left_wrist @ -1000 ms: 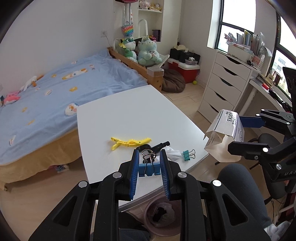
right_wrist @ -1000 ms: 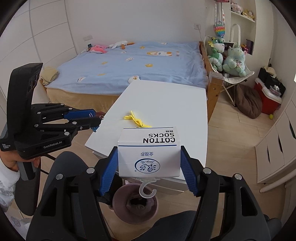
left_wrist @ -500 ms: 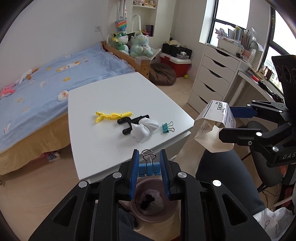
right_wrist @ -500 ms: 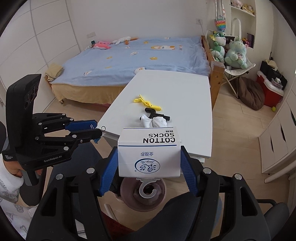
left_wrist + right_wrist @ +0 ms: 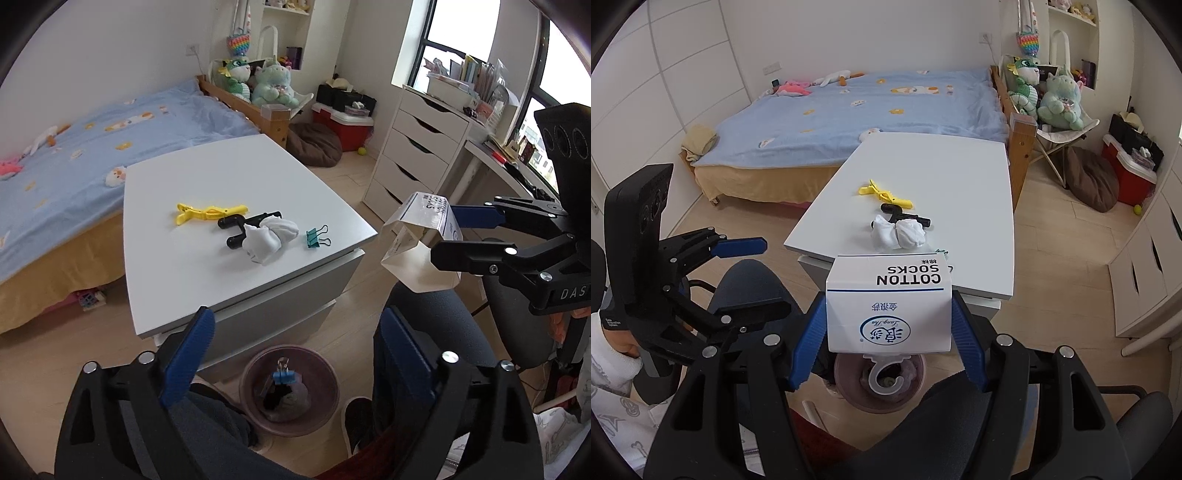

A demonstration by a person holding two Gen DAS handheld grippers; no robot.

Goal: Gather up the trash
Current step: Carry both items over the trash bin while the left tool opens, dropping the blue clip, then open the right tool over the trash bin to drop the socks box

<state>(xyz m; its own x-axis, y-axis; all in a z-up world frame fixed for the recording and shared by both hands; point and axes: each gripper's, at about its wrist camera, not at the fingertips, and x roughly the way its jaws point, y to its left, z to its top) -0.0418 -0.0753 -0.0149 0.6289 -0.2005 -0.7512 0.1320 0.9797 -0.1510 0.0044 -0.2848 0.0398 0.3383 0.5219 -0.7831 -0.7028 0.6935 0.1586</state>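
My left gripper [image 5: 295, 343] is open and empty above the brown trash bin [image 5: 325, 373] on the floor. A blue binder clip [image 5: 283, 376] is inside the bin. My right gripper [image 5: 889, 325] is shut on a white "COTTON SOCKS" cardboard package [image 5: 888, 306]; the package also shows in the left wrist view [image 5: 424, 243], right of the table. The bin [image 5: 849, 387] shows below the package. On the white table [image 5: 229, 173] lie a yellow clip [image 5: 208, 213], a black handle piece [image 5: 243, 227], white socks [image 5: 271, 238] and a green binder clip [image 5: 316, 236].
A bed with a blue cover [image 5: 74, 129] stands beyond the table. A white drawer unit [image 5: 417, 147] is to the right. A red cooler [image 5: 343, 125] and brown beanbag [image 5: 314, 144] sit at the back. My legs and a dark chair [image 5: 424, 314] flank the bin.
My left gripper pulled back from the table over the bin, opened and let go of the blue binder clip, which now is in the bin. The right gripper still holds the package.
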